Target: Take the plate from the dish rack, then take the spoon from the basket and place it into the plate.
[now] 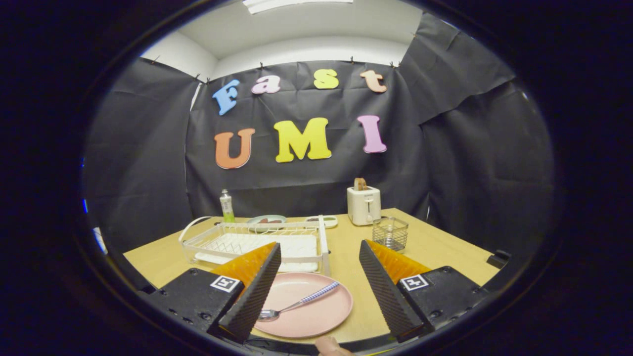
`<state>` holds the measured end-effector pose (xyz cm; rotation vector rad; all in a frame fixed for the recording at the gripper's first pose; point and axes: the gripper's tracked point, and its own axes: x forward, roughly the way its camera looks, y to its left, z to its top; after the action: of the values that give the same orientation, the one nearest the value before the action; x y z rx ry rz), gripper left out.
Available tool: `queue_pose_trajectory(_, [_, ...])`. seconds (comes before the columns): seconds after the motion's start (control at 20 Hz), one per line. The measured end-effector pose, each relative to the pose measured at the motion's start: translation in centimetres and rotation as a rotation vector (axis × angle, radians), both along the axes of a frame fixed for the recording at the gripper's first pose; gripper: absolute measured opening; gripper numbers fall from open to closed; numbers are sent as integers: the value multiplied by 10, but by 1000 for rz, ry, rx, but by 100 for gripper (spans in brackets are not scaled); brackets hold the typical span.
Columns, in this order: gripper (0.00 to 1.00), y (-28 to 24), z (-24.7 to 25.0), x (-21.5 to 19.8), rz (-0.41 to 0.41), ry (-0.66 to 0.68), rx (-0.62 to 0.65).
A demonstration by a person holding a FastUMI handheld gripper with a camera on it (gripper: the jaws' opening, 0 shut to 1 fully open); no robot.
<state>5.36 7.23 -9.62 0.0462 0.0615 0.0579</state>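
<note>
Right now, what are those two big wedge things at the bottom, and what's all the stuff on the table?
Those wedges are the two fingers of a gripper, a grabbing tool a person holds. The camera rides on it, looking forward. The fingers are open and hold nothing. Between them, on the wooden table, lies a pink plate with a spoon in it. Beyond them are a white dish rack, a wire basket, a toaster and a small bottle.
</note>
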Motion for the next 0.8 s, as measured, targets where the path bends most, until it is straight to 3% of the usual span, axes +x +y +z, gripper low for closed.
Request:
queue_pose_trajectory(0.45, [100, -32, 84, -65, -28, -58, -52])
queue_pose_trajectory(0.8, [100, -41, 105, -91, -4, -71, -38])
